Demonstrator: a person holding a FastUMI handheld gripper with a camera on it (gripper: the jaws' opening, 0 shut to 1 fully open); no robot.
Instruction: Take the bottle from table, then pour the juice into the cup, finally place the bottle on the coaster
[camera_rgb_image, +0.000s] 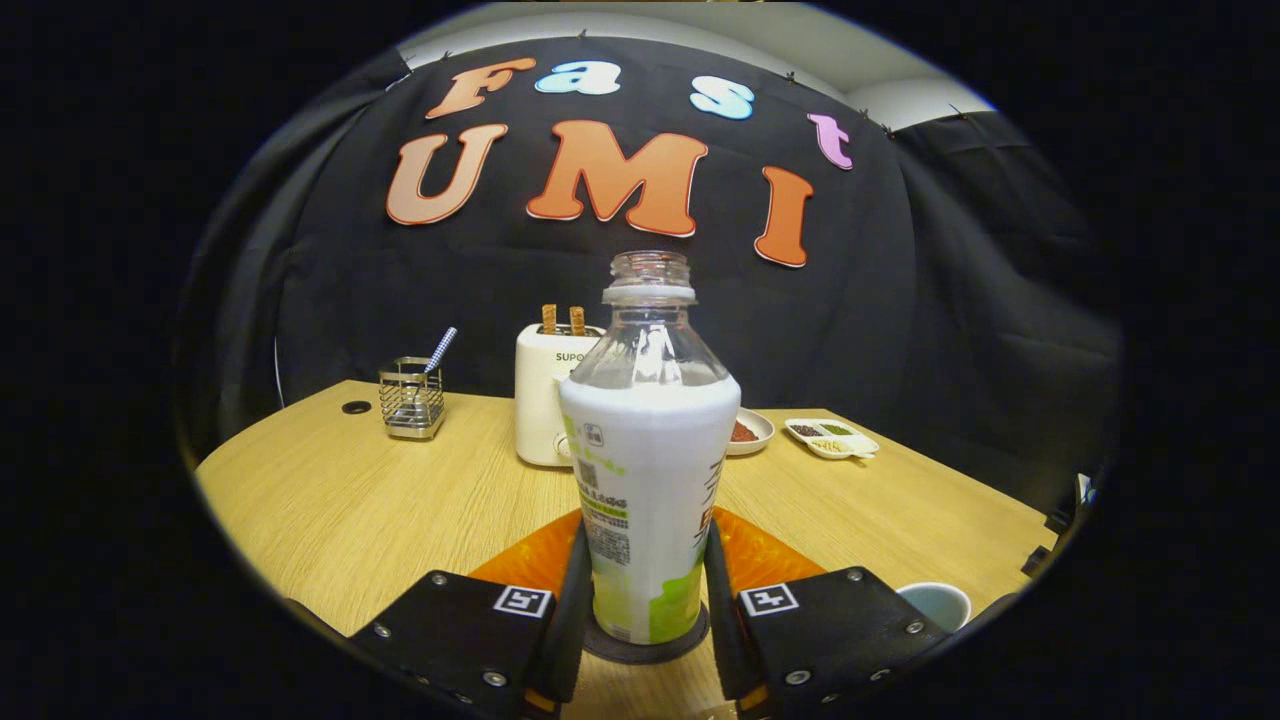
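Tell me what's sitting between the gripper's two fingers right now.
In the gripper view, the uncapped bottle stands upright on a dark round coaster, between the gripper fingers, which look pressed against its sides.

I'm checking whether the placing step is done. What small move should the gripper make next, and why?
Probably open the fingers and back off. The bottle stands upright, uncapped, its base seemingly resting on the dark coaster, with the gripper pressing both its sides. The cup sits off to the right.
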